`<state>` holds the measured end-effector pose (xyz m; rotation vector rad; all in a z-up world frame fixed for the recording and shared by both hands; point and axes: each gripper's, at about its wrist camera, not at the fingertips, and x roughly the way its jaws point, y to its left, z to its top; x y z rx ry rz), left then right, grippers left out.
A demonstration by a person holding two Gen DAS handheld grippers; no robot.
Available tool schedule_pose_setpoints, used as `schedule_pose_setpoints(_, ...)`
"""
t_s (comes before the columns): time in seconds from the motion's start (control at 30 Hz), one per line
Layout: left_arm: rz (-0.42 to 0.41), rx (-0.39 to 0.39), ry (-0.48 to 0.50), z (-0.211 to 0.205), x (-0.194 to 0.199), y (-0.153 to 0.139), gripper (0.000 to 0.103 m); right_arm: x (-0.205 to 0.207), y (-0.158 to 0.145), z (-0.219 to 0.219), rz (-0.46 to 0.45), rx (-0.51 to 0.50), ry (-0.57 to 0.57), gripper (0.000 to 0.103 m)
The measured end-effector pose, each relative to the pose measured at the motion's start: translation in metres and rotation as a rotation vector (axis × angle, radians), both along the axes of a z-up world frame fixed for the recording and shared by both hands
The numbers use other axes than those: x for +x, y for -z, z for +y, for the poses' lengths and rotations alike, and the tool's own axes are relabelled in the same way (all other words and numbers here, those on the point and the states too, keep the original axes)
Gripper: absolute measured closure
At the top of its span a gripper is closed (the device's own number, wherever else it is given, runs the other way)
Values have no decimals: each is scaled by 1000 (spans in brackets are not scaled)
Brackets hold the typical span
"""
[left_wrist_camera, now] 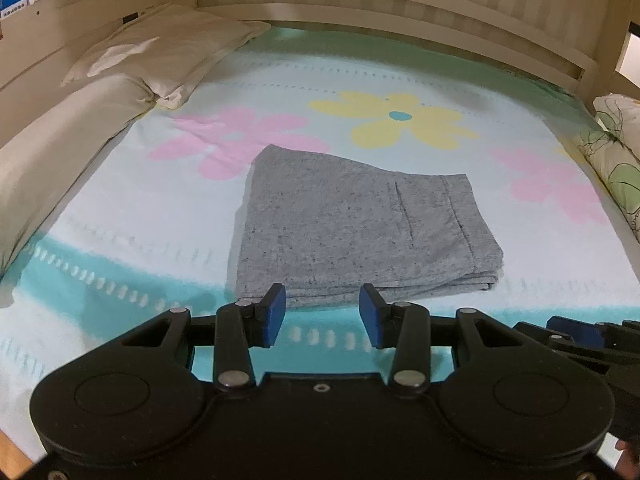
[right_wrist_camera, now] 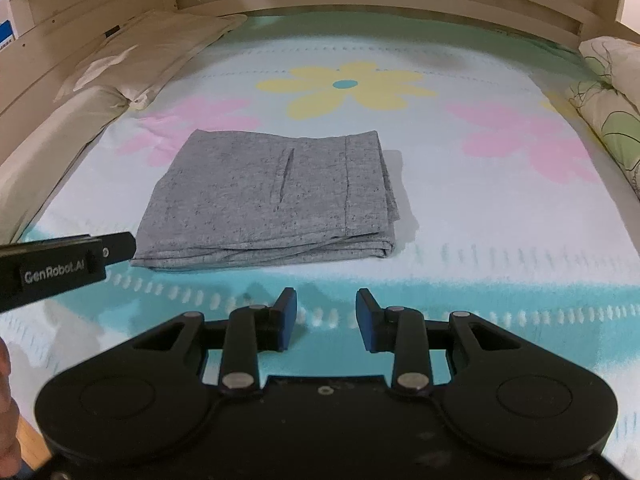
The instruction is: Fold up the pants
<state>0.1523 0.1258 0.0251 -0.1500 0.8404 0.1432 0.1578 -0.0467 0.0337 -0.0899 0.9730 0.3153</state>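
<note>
The grey pants (left_wrist_camera: 352, 228) lie folded into a flat, layered rectangle on the flowered bedsheet (left_wrist_camera: 140, 216), pocket slit and waistband on top. They also show in the right wrist view (right_wrist_camera: 268, 200). My left gripper (left_wrist_camera: 322, 314) is open and empty, hovering just in front of the fold's near edge. My right gripper (right_wrist_camera: 326, 318) is open and empty, a little back from the pants' near edge and to their right. The left gripper's body (right_wrist_camera: 60, 268) shows at the left in the right wrist view, and the right gripper's tip (left_wrist_camera: 576, 332) shows at the lower right in the left wrist view.
White pillows (left_wrist_camera: 168, 48) and a long bolster (left_wrist_camera: 60, 152) lie along the left side. A floral quilt (left_wrist_camera: 612, 160) is at the right edge. A slatted wooden bed rail (left_wrist_camera: 400, 4) runs along the far side.
</note>
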Motion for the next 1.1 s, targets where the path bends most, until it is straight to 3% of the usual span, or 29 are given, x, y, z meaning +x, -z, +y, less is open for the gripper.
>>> schedule_pose_setpoints(1.1,26,36,43,-9,-1,3,53,1,2,2,25,11,-23,68)
